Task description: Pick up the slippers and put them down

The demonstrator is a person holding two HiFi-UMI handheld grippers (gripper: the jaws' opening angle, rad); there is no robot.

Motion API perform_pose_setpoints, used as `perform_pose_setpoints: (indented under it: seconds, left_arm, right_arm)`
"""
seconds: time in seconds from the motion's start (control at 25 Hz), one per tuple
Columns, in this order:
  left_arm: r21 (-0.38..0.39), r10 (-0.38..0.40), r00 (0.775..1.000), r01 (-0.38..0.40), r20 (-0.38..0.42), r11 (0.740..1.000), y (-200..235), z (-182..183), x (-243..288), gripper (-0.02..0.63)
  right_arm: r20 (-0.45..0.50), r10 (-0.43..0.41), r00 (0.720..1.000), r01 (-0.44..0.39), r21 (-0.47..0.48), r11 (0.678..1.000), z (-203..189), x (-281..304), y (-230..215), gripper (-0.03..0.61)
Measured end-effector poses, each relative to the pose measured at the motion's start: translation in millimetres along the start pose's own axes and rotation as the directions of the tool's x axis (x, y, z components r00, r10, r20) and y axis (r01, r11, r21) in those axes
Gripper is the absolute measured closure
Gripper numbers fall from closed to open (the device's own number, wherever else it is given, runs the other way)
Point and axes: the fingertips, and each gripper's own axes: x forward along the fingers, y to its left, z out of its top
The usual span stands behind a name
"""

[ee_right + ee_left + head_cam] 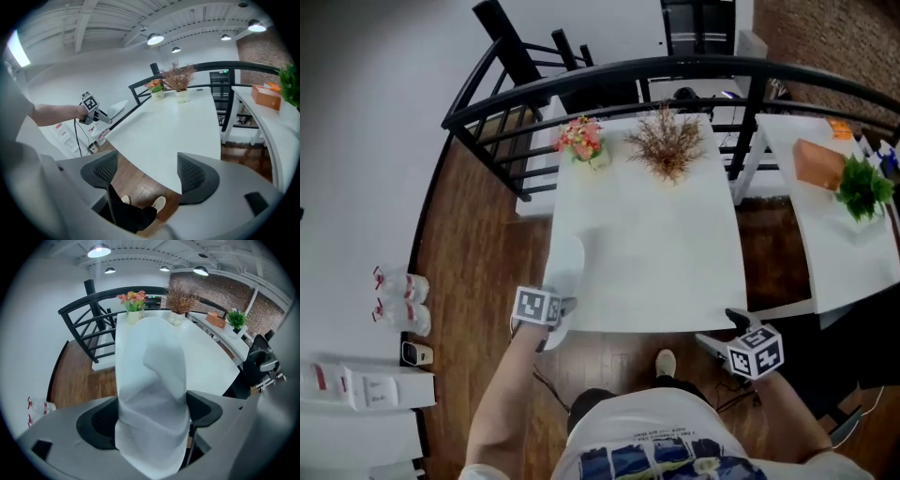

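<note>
My left gripper (152, 417) is shut on a white flat slipper (151, 390), which sticks up out of the jaws and folds between the pads. In the head view that left gripper (555, 317) holds the slipper (565, 265) over the left front corner of the white table (675, 253). The right gripper view shows the slipper (115, 108) from the side, above the table's edge. My right gripper (145, 173) is open with nothing between its pads. It hangs off the table's front right corner, above the wooden floor (720, 332). I see only one slipper.
A pink flower pot (581, 139) and a dried plant (667, 142) stand at the table's far end, before a black railing (609, 80). A second table to the right carries an orange box (818, 164) and a green plant (862, 187). Bottles (398, 300) lie at the left.
</note>
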Motion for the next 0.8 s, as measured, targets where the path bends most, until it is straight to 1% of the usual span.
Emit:
perform_pose_setpoints:
  seconds: [0.16, 0.24, 0.32, 0.44, 0.56, 0.68, 0.8]
  left_arm:
    - [-0.078, 0.015, 0.999, -0.012, 0.039, 0.997, 44.2, -40.9, -25.8, 0.172]
    - [-0.124, 0.027, 0.998, -0.020, 0.058, 0.992, 70.4, -66.0, -38.0, 0.172]
    - [-0.163, 0.037, 0.997, -0.025, 0.069, 0.986, 101.0, -97.5, -52.8, 0.172]
    - [-0.199, 0.045, 0.996, -0.029, 0.076, 0.980, 150.9, -145.9, -75.8, 0.172]
    - [-0.232, 0.054, 0.995, -0.033, 0.087, 0.972, 194.5, -188.1, -93.3, 0.172]
    - [-0.266, 0.062, 0.995, -0.037, 0.084, 0.963, 234.3, -234.1, -101.7, 0.172]
    - [-0.314, 0.061, 0.996, -0.035, 0.071, 0.949, 273.9, -285.0, -103.1, 0.172]
  right_arm:
    - [-0.021, 0.040, 0.999, -0.041, -0.090, 0.995, 21.7, 28.4, 44.7, 0.161]
    - [-0.024, 0.050, 0.998, -0.052, -0.118, 0.992, 30.3, 43.3, 70.8, 0.161]
    - [-0.030, 0.064, 0.998, -0.067, -0.138, 0.988, 35.2, 58.9, 108.1, 0.161]
    - [-0.054, 0.083, 0.995, -0.092, -0.183, 0.979, 38.7, 83.2, 172.5, 0.161]
    - [-0.084, 0.096, 0.992, -0.113, -0.228, 0.967, 41.4, 103.8, 227.9, 0.161]
    - [-0.116, 0.110, 0.987, -0.137, -0.258, 0.956, 33.6, 124.6, 283.2, 0.161]
    - [-0.151, 0.126, 0.980, -0.165, -0.278, 0.946, 20.6, 153.0, 343.2, 0.161]
